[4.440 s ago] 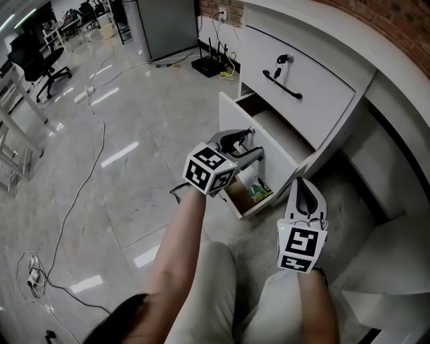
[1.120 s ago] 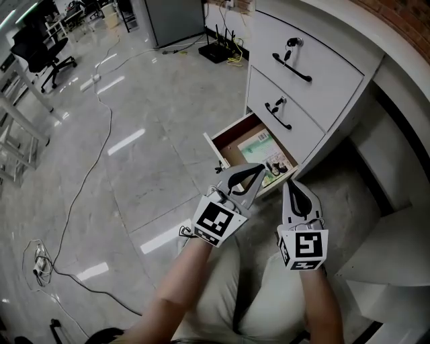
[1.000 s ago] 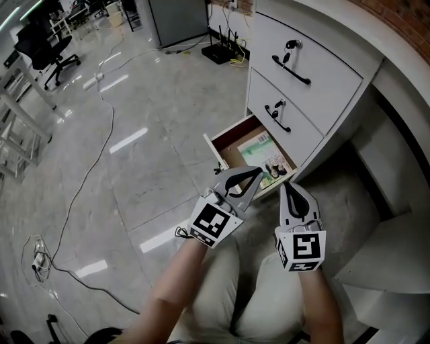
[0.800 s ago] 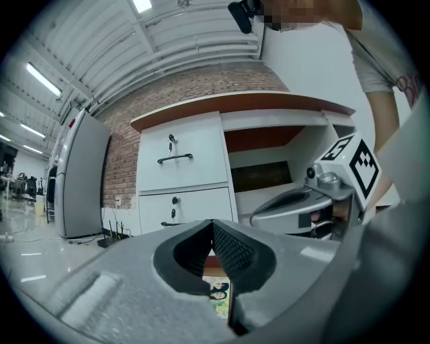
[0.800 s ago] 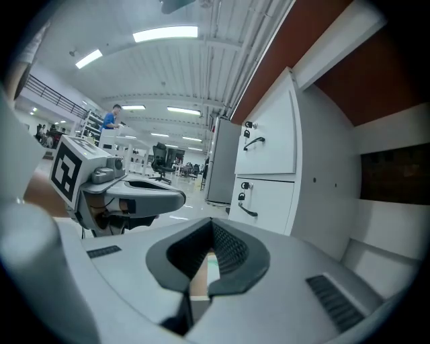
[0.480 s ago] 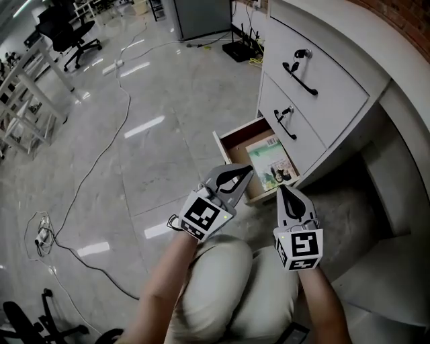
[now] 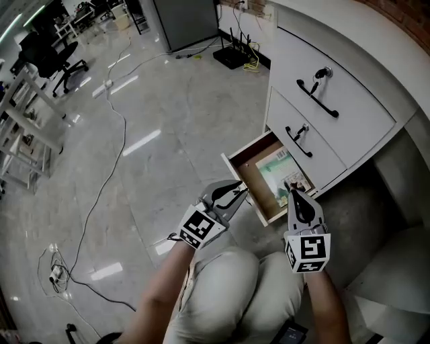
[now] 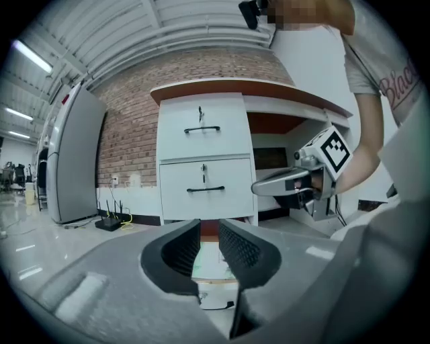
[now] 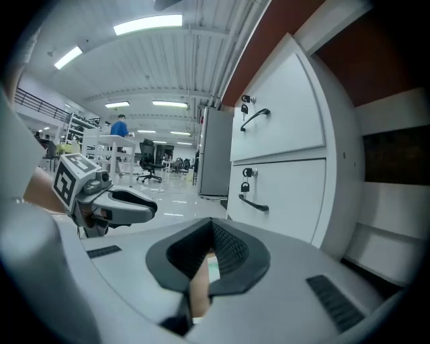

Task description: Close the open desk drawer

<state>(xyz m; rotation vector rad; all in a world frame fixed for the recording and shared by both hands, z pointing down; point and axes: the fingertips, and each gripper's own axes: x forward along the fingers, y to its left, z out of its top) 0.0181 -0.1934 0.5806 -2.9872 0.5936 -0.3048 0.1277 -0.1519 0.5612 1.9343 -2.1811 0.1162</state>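
The bottom desk drawer (image 7: pixel 234 168) stands pulled out, with a green-covered book (image 7: pixel 285 176) lying in its wooden box. My left gripper (image 7: pixel 236 191) hangs just outside the drawer's white front panel (image 8: pixel 218 295) and points at it. Its jaws have just been opening and now stand a little apart with nothing between them. My right gripper (image 7: pixel 304 201) is shut and empty, over the drawer's near right corner. The top drawer (image 7: pixel 336 94) and the middle drawer (image 7: pixel 309 141) are closed. In the left gripper view the right gripper (image 8: pixel 269 187) shows at the right.
A black router (image 7: pixel 232 57) with yellow cable sits by the wall beyond the desk, next to a grey cabinet (image 7: pixel 185 20). A cable (image 7: pixel 114 154) runs across the glossy floor. The person's knees (image 7: pixel 242 289) are right below both grippers. An office chair (image 7: pixel 50 57) stands far left.
The middle drawer, open in the earliest frame, is now closed. Over the last second both grippers sank toward the bottom drawer, the left one settling outside its front panel with jaws slightly parted.
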